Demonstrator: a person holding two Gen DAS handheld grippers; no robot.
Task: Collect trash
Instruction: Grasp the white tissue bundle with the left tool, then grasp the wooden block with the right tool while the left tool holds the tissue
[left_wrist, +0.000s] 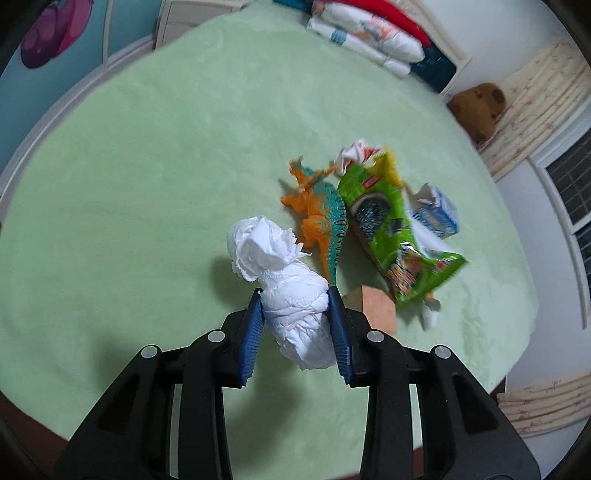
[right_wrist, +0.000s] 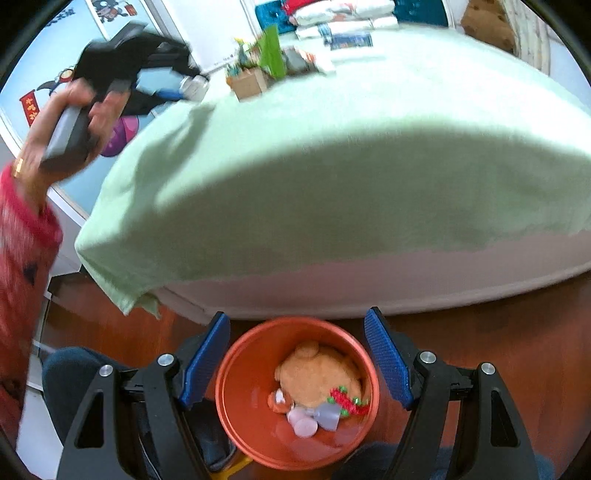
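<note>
My left gripper (left_wrist: 295, 295) is shut on a crumpled white tissue wad (left_wrist: 291, 291), held just above the green bedspread (left_wrist: 147, 166). Behind it lie an orange and teal toy dinosaur (left_wrist: 317, 210), a green snack bag (left_wrist: 384, 225), a small blue and white carton (left_wrist: 439, 214) and a crumpled wrapper (left_wrist: 354, 151). A tan block (left_wrist: 373, 306) sits right of the fingers. My right gripper (right_wrist: 295, 358) hangs open above an orange bucket (right_wrist: 243, 398) on the floor, its pads either side of the rim. Inside the bucket are a tan plush (right_wrist: 317, 373) and small bits of trash.
Folded bedding (left_wrist: 373, 37) is stacked at the bed's far end, and a brown plush (left_wrist: 476, 107) sits by the curtain. In the right wrist view a hand (right_wrist: 48, 129) in a red sleeve holds the other gripper over the bed's left corner. Wooden floor (right_wrist: 498, 332) surrounds the bucket.
</note>
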